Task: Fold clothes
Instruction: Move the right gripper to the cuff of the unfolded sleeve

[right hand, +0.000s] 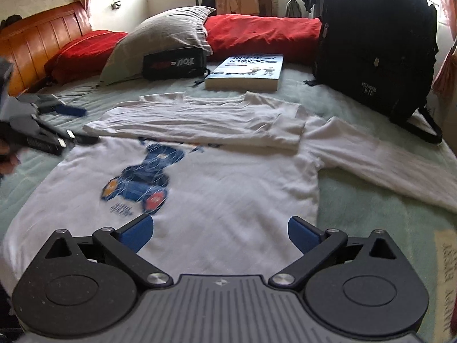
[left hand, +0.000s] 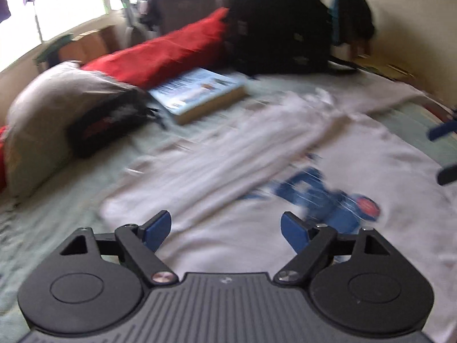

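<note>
A white long-sleeved shirt (right hand: 228, 177) with a blue print (right hand: 145, 177) lies flat on the bed. Its far side is folded over (right hand: 200, 120) across the body, and one sleeve (right hand: 385, 160) stretches out to the right. My right gripper (right hand: 221, 223) hovers open over the shirt's near part, with nothing between its blue pads. In the blurred left wrist view my left gripper (left hand: 225, 220) is open above the same shirt (left hand: 228, 154), near the print (left hand: 314, 194), and it is empty. Each gripper shows at the edge of the other's view: the left gripper (right hand: 80, 124) and the right gripper (left hand: 445, 153).
Behind the shirt lie a blue book (right hand: 245, 71), a black pouch (right hand: 174, 63) and a grey pillow (right hand: 160, 37). A red bolster (right hand: 262, 34) runs along the back. A black backpack (right hand: 377, 43) stands at the right. A wooden headboard (right hand: 42, 34) is at the left. The sheet (right hand: 357, 208) is pale green.
</note>
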Demonstrator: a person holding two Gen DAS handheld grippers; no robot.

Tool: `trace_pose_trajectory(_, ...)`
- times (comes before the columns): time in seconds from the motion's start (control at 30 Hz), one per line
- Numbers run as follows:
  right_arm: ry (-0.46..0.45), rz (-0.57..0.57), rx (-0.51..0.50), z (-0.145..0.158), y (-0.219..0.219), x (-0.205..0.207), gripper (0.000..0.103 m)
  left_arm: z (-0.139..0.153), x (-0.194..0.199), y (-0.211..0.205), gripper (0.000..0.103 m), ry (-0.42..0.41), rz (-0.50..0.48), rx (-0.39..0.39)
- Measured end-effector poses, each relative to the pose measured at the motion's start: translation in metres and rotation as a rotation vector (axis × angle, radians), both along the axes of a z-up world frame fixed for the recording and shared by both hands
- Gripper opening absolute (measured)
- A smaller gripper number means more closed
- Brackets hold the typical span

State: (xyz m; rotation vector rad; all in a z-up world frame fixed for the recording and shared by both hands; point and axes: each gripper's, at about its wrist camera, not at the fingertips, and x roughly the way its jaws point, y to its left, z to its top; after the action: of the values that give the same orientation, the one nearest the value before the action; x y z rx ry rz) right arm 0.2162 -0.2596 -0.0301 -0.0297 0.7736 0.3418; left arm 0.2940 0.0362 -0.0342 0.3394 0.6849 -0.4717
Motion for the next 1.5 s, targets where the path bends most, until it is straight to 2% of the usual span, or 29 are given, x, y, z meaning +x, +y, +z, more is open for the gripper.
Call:
trace_pose_trajectory(0.13,-0.001,0.012,0.016,-0.009,0.005,-0.012,0.103,-0.034,-0.003,0.003,0.085,0.065,0.073,-0.007)
trace_pose_trajectory(0.23,0.005,0.022,0.006,-0.019,0.008,-0.016,0.103,-0.038,-0.012,0.022,0.086,0.118,0.134,-0.101)
trace_pose_trajectory(0.3,0.013,0.029,0.006,-0.028,0.009,-0.019,0.103,-0.036,-0.03,0.031,0.087,0.125,0.151,-0.101)
trace_pose_trajectory(0.43,0.03,0.027,-0.025,-0.051,0.016,-0.025,0.103,-0.031,-0.072,0.041,0.087,0.111,0.165,-0.074)
trace_pose_trajectory(0.57,-0.038,0.025,-0.066,-0.061,0.022,-0.035,0.103,-0.01,-0.113,0.034,0.089,0.025,0.149,-0.104)
trace_pose_trajectory(0.67,-0.059,0.008,-0.047,-0.063,0.019,-0.039,0.103,-0.012,-0.137,0.021,0.091,0.017,0.126,-0.108)
trace_pose_trajectory(0.77,-0.073,0.007,-0.054,-0.064,0.017,-0.046,0.103,-0.037,-0.149,0.005,0.092,0.066,0.148,-0.002)
trace_pose_trajectory(0.83,-0.083,0.021,-0.056,-0.065,0.013,-0.055,0.103,-0.041,-0.156,0.006,0.093,0.041,0.183,-0.02)
trace_pose_trajectory(0.97,-0.09,0.042,-0.041,-0.065,0.001,-0.072,0.103,-0.029,-0.158,0.004,0.093,0.033,0.242,-0.052)
trace_pose_trajectory(1.07,-0.08,0.03,-0.002,-0.053,-0.011,-0.076,0.103,-0.016,-0.155,-0.011,0.093,-0.022,0.214,-0.021)
trace_pose_trajectory(1.13,-0.108,-0.003,0.013,-0.041,-0.023,-0.071,0.103,-0.008,-0.151,-0.025,0.093,-0.06,0.198,0.006)
trace_pose_trajectory(1.27,-0.133,-0.093,0.101,-0.025,-0.065,-0.045,0.103,0.0,-0.141,-0.055,0.094,-0.091,0.136,0.002)
trace_pose_trajectory(1.33,-0.152,-0.146,0.123,-0.026,-0.088,-0.033,0.103,0.0,-0.137,-0.069,0.094,-0.091,0.091,-0.01)
trace_pose_trajectory(1.43,-0.236,-0.187,0.135,-0.031,-0.118,-0.025,0.103,-0.002,-0.134,-0.087,0.094,-0.098,0.044,-0.007)
trace_pose_trajectory(1.5,-0.252,-0.258,0.165,-0.032,-0.142,-0.017,0.103,-0.003,-0.131,-0.095,0.094,-0.101,0.027,-0.001)
